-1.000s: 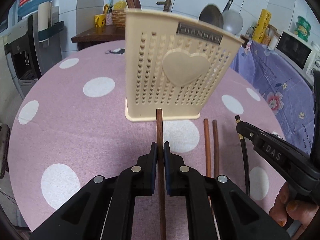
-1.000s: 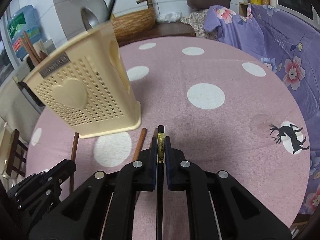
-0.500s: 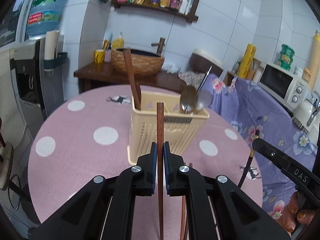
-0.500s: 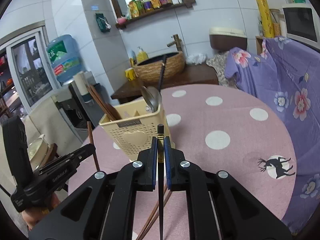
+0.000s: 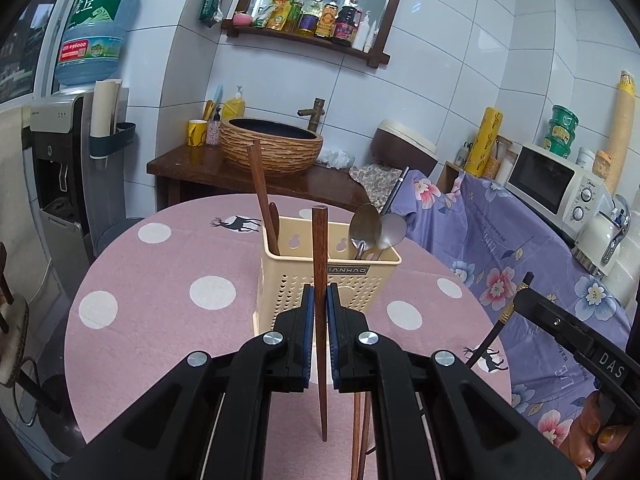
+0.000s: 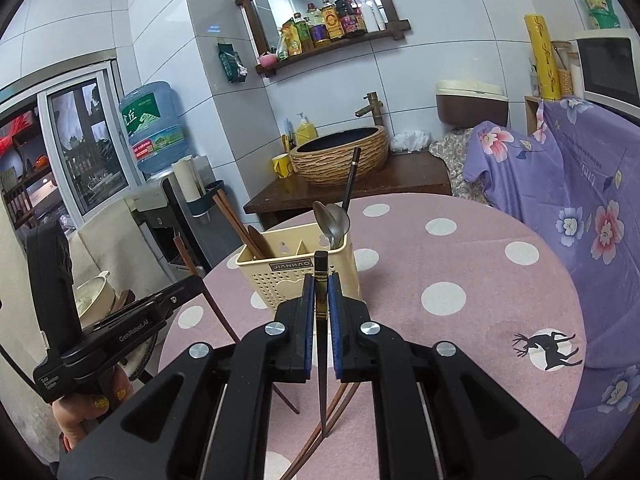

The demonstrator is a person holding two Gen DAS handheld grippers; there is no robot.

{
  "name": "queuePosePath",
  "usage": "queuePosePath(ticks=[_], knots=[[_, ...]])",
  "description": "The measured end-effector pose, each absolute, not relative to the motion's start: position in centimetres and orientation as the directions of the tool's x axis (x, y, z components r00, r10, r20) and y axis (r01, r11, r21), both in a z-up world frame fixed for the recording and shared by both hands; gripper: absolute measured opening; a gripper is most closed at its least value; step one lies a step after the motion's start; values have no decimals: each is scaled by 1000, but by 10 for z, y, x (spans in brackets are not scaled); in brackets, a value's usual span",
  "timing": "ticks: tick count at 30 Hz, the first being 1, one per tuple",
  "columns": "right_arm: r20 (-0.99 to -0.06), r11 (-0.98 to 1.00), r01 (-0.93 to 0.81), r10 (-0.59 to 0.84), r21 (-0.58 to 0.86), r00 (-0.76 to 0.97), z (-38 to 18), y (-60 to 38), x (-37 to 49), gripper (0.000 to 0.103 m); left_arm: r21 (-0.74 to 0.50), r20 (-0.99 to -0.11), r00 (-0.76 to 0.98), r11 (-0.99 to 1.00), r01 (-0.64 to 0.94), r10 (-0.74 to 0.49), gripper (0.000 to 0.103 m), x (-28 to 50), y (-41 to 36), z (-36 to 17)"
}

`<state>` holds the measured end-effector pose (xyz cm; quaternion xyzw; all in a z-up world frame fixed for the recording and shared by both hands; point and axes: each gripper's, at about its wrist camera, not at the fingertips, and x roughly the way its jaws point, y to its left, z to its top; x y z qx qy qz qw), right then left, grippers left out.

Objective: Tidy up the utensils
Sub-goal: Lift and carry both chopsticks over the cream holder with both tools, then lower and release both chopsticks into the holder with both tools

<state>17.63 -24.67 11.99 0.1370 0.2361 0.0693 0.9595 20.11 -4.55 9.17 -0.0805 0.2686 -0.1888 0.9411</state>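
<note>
Risk: brown chopstick [image 5: 319, 280] and black chopstick [image 6: 321, 280], each clenched in jaws above the basket [image 5: 296, 276], may strike its rim or standing spoons [image 5: 366, 228] and tip it.

Both wrist views look forward over raised fingers [image 5: 308, 332] at one holder [image 5: 288, 276].

The holder [image 5: 320, 280] walls hide the stored spoons' [image 5: 374, 228] handles.

The utensil caddy [image 5: 328, 276] is set mid-bench [image 5: 160, 320]; spoons [image 5: 372, 228] are held inside at 3 o'clock, two chopsticks [image 5: 360, 432] laid at 6 o'clock.
</note>
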Motion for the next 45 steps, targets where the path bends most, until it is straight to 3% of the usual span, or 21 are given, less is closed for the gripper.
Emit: queuePosePath(ticks=[14,21,28,34,45], knots=[[-400,952,-129,236,276,885,152,-240,181,8,-258,-442,789,903,344,-427,7,199,-38,117],[-303,965,-128,195,228,933,214,-239,198,8,-264,-333,829,888,376,-449,7,204,-30,183],[-192,970,-32,80,242,978,266,-239,241,8,-249,-233,907,923,293,-351,7,239,-37,234],[-194,979,14,26,202,981,247,-223,274,8,-244,-254,925,944,222,-284,7,272,-49,214],[-306,990,25,20,140,952,180,-208,299,8,-240,-369,887,951,197,-277,7,288,-53,143]])
